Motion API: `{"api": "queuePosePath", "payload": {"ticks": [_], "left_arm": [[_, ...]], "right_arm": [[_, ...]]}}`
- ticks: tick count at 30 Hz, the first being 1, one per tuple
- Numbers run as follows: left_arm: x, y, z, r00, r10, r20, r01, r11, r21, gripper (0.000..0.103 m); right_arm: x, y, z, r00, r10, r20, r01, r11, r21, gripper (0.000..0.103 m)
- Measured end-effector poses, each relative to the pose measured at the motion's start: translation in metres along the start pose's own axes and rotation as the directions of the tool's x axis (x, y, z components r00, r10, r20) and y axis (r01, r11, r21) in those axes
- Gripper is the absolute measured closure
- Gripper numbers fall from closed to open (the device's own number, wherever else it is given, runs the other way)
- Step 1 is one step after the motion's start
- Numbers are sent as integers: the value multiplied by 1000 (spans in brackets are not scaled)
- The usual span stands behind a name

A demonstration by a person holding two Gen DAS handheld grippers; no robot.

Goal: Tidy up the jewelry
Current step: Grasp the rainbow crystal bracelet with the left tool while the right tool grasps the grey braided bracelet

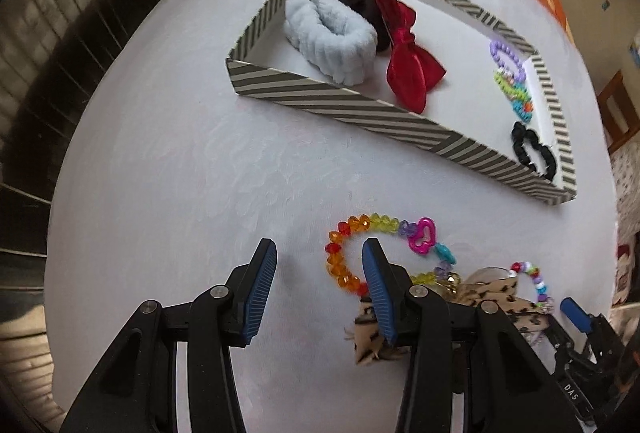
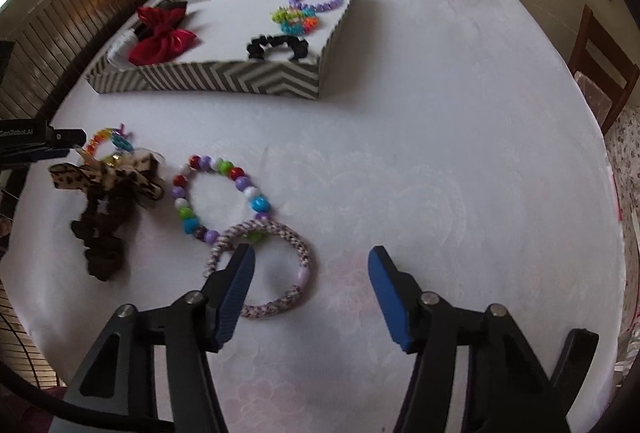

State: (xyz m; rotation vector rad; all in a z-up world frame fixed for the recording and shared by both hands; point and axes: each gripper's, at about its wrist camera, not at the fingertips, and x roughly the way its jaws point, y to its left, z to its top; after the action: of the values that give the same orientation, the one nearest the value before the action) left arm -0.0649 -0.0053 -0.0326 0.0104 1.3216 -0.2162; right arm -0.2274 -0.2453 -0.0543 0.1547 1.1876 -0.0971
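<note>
Both my grippers were over loose bracelets, with the tray ahead.

My left gripper was released and held nothing; the rainbow bracelet lay flat just right of the gap, and my right finger stood over its ring. My right gripper was also spread wide and empty; the woven bracelet lay flat at its left side, under the left finger. The tray was well ahead and to the left of it. Both grippers pointed forward and down toward the cloth. I judged each needed a small sideways shift.
</note>
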Motion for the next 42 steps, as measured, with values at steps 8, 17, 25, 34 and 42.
{"api": "queuePosePath", "payload": {"ticks": [8,17,25,34,42], "left_arm": [[10,-4,5,1000,5,10,-5,1000,30,91],[-14,-9,12,997,-62,56,57,995,80,103],[-71,-16,25,982,-104,160,86,990,114,103],[-109,-19,37,964,-100,248,71,990,122,103],[-111,-28,37,965,-102,242,68,987,145,103]], "right_arm": [[0,-1,2,998,-41,50,42,999,-32,86],[-22,-10,6,996,9,92,-10,1000,13,95],[-67,-8,23,980,45,193,-47,999,8,95],[-53,-8,29,991,43,126,-40,999,-28,74],[2,-12,15,999,12,37,-10,999,-38,93]]}}
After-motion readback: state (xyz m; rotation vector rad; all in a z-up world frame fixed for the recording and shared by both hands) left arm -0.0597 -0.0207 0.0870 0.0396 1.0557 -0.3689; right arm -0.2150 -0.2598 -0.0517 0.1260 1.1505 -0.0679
